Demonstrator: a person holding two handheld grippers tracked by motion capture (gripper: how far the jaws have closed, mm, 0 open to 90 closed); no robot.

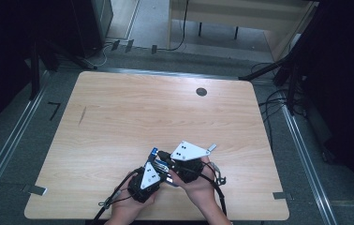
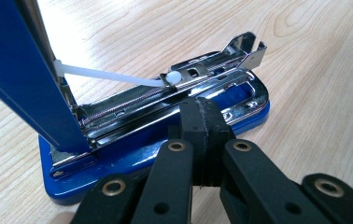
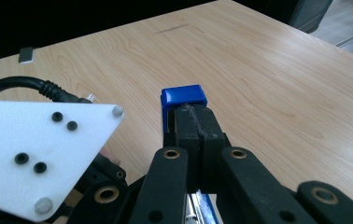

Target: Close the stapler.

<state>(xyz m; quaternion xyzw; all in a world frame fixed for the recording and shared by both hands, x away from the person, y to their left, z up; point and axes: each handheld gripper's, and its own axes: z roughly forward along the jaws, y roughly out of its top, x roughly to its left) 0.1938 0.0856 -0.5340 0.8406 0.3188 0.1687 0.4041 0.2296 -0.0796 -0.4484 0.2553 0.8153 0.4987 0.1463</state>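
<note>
Scene: You work a blue metal-and-plastic stapler (image 2: 165, 140), hinged open, at about 6 o'clock on the pale wood-grain table (image 1: 119, 117), near its front edge and close to your body.
Left gripper: Your left gripper (image 2: 201, 122) has its black jaws drawn together at the stapler's chromed side rail; whether they truly pinch it or only press against it, I cannot tell.
Right gripper: Your right gripper (image 3: 197, 126) is closed on the blue top arm (image 3: 184, 99) of the stapler, which stands raised at 12 o'clock from the base (its rounded tip pokes out just past the jaws).
Handling: Judge it stiff and moderately heavy for its size; the glossy blue shell and polished steel will likely be slippery under rubber pads.
Where to hold: Take the base by its long flat sides, the arm near its tip; keep clear of the thin white plastic pusher rod (image 2: 104, 74) and the fine coil spring (image 2: 123, 106), which look easy to bend.
Textures: Mirror-bright channel (image 2: 202, 70), smooth lacquered blue, matte grained tabletop.
</note>
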